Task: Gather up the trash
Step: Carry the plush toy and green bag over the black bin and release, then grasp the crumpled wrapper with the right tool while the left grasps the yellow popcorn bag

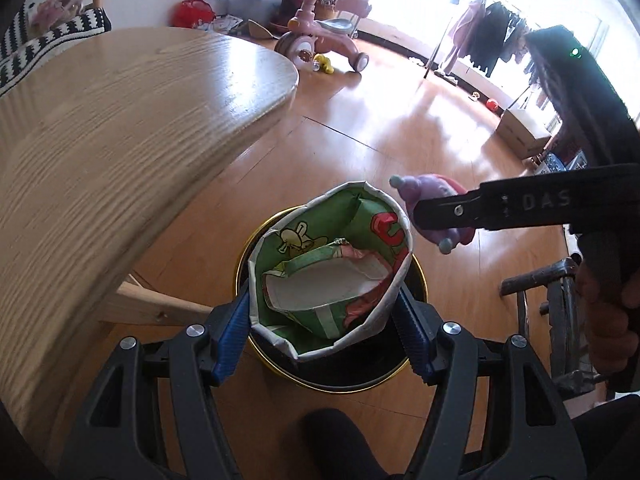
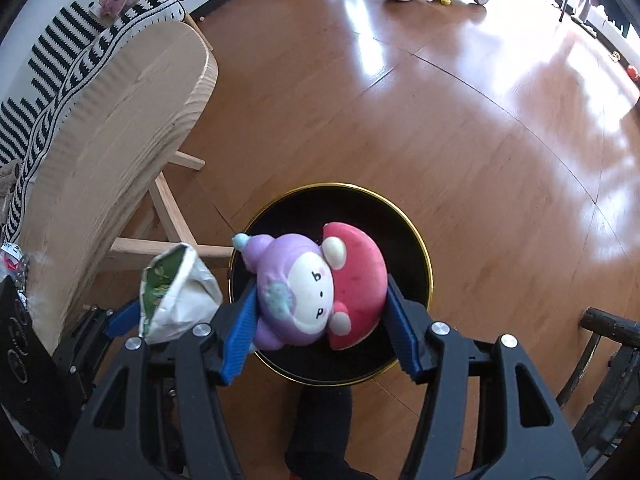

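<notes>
My left gripper (image 1: 326,320) is shut on a crumpled green-and-white paper carton (image 1: 332,268), held over the black bin with a gold rim (image 1: 244,252). My right gripper (image 2: 320,320) is shut on a purple and red plush toy (image 2: 316,292), its blue pads pressing both sides, right above the same bin (image 2: 424,248). The toy (image 1: 432,192) and the right gripper's black finger show in the left wrist view, to the right of the carton. The carton (image 2: 176,296) shows at lower left in the right wrist view.
A light wooden table (image 1: 120,140) overhangs the bin's left side, its leg (image 2: 168,208) close by. A pink ride-on toy (image 1: 320,40) stands far across the wood floor. A dark metal frame (image 2: 608,328) is to the right. A dark-socked foot (image 2: 320,432) is just below the bin.
</notes>
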